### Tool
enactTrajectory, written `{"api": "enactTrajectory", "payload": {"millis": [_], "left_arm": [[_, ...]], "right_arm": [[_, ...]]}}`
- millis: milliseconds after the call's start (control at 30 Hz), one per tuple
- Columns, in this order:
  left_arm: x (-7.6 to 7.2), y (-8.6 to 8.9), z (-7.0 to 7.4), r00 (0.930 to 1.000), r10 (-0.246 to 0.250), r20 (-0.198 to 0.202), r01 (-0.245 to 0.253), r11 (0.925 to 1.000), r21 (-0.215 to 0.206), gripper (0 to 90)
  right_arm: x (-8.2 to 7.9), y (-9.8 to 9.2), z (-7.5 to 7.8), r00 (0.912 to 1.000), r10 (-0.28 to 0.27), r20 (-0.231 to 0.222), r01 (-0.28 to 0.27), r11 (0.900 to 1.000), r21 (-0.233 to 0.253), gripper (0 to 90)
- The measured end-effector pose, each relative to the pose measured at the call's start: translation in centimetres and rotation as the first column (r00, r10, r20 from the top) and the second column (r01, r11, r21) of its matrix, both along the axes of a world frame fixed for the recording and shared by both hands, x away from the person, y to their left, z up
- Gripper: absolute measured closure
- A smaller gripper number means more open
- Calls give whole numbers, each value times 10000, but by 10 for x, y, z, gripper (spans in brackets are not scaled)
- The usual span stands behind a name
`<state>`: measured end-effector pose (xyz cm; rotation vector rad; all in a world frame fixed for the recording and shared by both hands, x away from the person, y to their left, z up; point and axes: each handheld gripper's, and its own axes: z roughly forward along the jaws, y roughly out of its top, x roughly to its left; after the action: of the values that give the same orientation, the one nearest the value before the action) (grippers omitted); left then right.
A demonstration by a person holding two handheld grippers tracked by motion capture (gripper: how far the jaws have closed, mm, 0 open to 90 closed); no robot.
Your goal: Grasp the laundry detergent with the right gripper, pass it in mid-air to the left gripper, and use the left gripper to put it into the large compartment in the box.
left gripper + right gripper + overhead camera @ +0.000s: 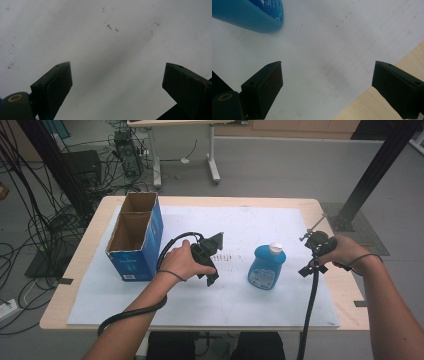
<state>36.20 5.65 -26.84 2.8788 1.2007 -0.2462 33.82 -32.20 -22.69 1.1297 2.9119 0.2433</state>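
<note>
A blue bottle (pixel 267 267) with a white cap rests on the white mat (pixel 240 305), right of centre. My left gripper (pixel 220 260) hovers over the mat just left of the bottle. Its jaws stand wide apart with bare mat between them, so the left gripper (pixel 116 68) is open. My right gripper (pixel 304 254) is to the bottle's right, near the mat's right edge. The right gripper (pixel 326 65) is open too and holds nothing. In the right gripper view the bottle's blue body (pixel 249 15) lies at the top left, apart from the jaws.
An open blue cardboard box (pixel 135 240) stands at the mat's left side, close to my left hand. The wooden table (pixel 345 290) shows past the mat's right edge, and in the right gripper view the table (pixel 359 107) is at the bottom right. Cables trail off the table's front edge.
</note>
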Motion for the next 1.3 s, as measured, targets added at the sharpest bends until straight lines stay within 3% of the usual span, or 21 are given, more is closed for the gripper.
{"api": "enactTrajectory", "payload": {"millis": [433,733,933,1300], "left_arm": [[3,9,9,9999,113,107,-110,9997,-231,95],[1,14,8,9998,190,36,-189,9993,-323,96],[2,15,6,9997,226,22,-225,9990,-387,96],[4,18,3,9994,330,-100,-334,9982,-504,95]], "right_arm": [[-6,-21,-1,9991,53,414,-91,9958,914,94],[-27,-35,-2,9943,76,1062,-264,9840,1761,94],[-44,-52,-11,9880,14,1546,-438,9614,2715,91],[-62,-67,-25,9788,110,2046,-884,9235,3733,77]]}}
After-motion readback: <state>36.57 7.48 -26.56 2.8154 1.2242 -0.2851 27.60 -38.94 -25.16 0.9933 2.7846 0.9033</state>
